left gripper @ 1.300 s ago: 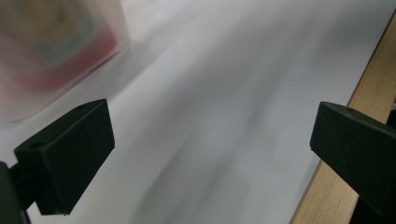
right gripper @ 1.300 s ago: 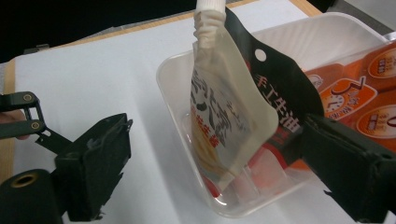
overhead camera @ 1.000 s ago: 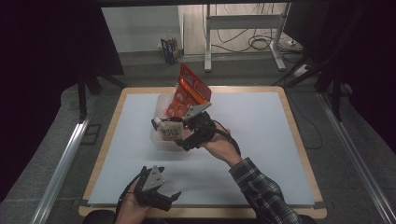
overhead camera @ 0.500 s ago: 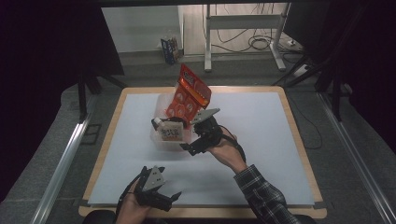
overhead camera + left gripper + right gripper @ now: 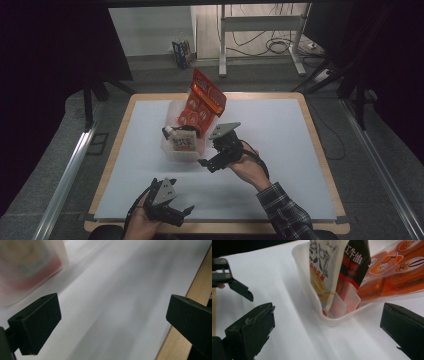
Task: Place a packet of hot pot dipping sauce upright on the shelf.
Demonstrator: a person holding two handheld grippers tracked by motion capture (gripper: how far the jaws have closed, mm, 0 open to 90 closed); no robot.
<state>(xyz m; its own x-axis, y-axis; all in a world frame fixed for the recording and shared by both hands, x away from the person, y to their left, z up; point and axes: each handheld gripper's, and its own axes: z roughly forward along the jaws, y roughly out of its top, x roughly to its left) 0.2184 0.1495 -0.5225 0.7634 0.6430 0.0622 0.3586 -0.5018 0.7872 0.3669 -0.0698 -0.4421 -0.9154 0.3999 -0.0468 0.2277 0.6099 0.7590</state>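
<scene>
A clear plastic bin (image 5: pixel 172 150) stands on the white table mat, left of centre. A large orange snack packet (image 5: pixel 204 101) leans out of it toward the far right, and a white packet (image 5: pixel 324 270) and a black packet (image 5: pixel 355 263) stand upright inside. My right gripper (image 5: pixel 211 159) is open just right of the bin's near corner and holds nothing. In the right gripper view the bin (image 5: pixel 329 318) sits ahead between the wide jaws (image 5: pixel 327 340). My left gripper (image 5: pixel 179 202) is open and empty near the table's front edge. The left gripper view shows the bin (image 5: pixel 25 267) blurred at the upper left.
The table's wooden rim (image 5: pixel 197 290) runs close beside the left gripper. White mat (image 5: pixel 280 130) stretches to the right of the bin. Past the far edge stand a metal frame with cables (image 5: pixel 260 35) and a small box on the floor (image 5: pixel 181 50).
My right gripper has drawn back from the bin toward the near right, still open. The left gripper has hardly moved.
</scene>
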